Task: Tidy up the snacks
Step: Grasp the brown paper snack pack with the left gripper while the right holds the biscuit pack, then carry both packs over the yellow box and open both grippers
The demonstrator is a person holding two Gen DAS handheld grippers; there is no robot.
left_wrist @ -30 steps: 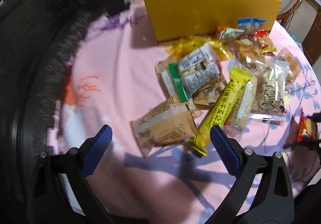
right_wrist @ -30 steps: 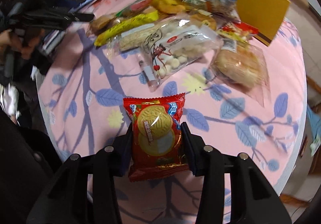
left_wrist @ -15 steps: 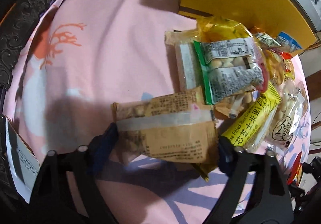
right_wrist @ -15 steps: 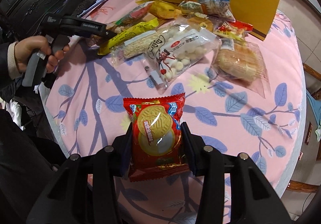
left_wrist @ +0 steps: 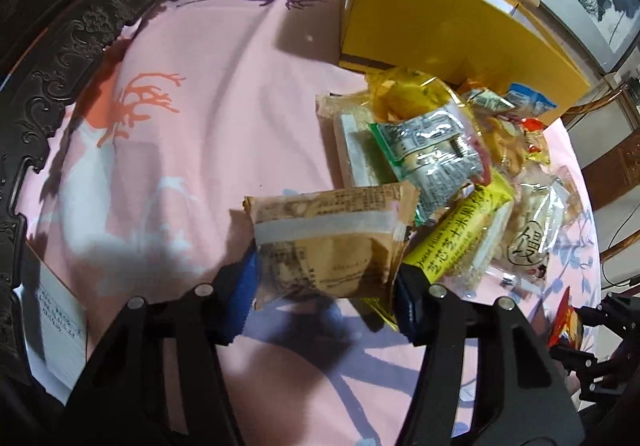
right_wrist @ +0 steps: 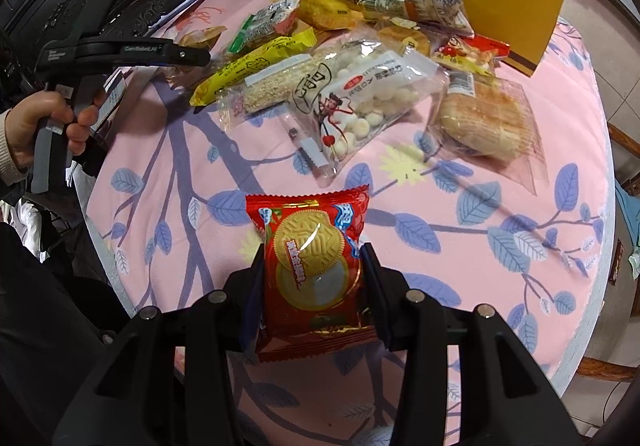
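The left gripper has its fingers closed on the two short ends of a brown packet, gripping it across its width so the flat pack stays level; it seems raised a little off the pink cloth of the bench, judging by the shadow under it. The right gripper has its fingers pressed against both sides of a red biscuit packet, held over the near edge of the bench. The other snacks lie heaped towards the far edge: a yellow bar, a bag of white balls and a wrapped bun, all just in front of the yellow box. That box is probably where the packets belong, which would explain one packet in each gripper.
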